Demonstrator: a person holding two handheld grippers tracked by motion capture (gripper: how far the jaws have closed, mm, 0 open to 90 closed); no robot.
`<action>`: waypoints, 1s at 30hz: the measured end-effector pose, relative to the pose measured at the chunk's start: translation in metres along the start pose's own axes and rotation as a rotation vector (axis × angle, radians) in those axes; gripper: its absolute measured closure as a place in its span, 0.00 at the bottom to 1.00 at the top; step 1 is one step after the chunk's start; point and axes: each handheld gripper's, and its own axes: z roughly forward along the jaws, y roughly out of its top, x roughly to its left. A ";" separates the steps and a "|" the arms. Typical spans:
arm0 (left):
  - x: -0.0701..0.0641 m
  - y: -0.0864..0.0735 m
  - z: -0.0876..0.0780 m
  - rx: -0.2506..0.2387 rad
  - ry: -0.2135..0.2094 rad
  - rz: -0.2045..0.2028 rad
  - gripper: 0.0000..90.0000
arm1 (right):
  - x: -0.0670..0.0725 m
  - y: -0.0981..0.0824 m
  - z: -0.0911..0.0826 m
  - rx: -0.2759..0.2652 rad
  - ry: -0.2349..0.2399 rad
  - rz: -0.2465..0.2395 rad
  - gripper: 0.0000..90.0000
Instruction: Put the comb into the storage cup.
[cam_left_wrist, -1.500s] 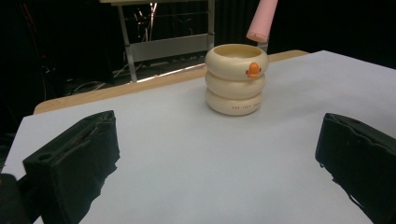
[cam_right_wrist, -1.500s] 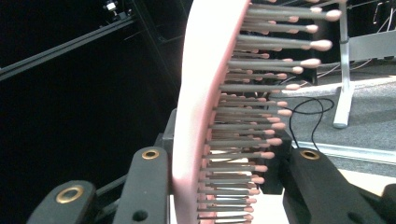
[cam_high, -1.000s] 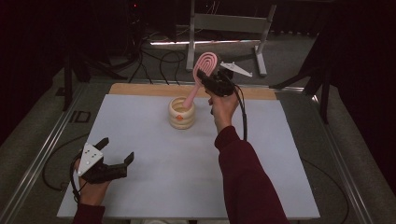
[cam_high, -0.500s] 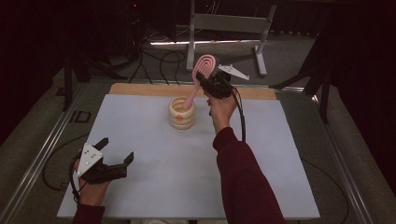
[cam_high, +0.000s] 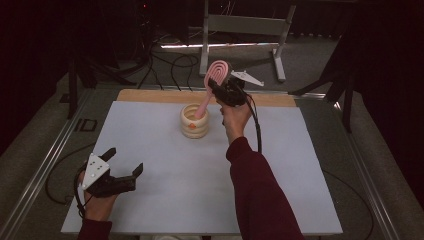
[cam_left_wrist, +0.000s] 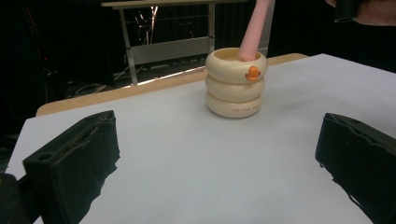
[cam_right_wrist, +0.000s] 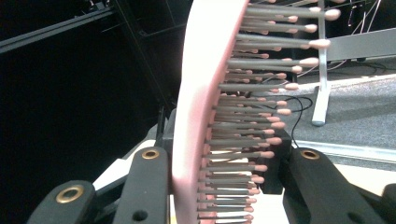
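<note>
Dark curtains and trailing cables ring a white table (cam_high: 165, 200), with a strip of bare wood along its far edge. Toward the far middle of the white surface stands a cream holder (cam_high: 194, 120) shaped like three stacked rings, an orange duck-like knob on its top ring in the left gripper view.

A pink hairbrush (cam_high: 212, 85) leans out of that holder: its handle tip sits inside the opening, and its bristled head rises up and to the right. The right gripper (cam_high: 226, 90) is clamped on the head, one jaw against the smooth back and the other among the bristles, as the right gripper view shows close up. The left gripper (cam_high: 125, 175) rests at the near left of the table, well apart from the holder, jaws spread wide with nothing between them.

Compared with a second ago, almost nothing has shifted: the brush leans at the same angle, the handle is in the holder as before, and both hands keep their places. That stillness suggests the brush is either just seated or just about to be lifted; the grip has not been let go, so the placing is not finished.
</note>
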 end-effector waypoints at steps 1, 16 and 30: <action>0.000 0.000 0.000 -0.002 0.002 -0.002 0.00 | 0.000 -0.001 0.001 0.002 -0.001 0.003 0.71; 0.000 0.000 -0.001 -0.003 0.000 -0.003 0.00 | -0.001 -0.009 0.005 0.008 -0.014 0.017 0.71; 0.000 0.000 0.000 -0.001 -0.002 -0.003 0.00 | -0.001 -0.018 0.010 0.024 -0.030 0.028 0.71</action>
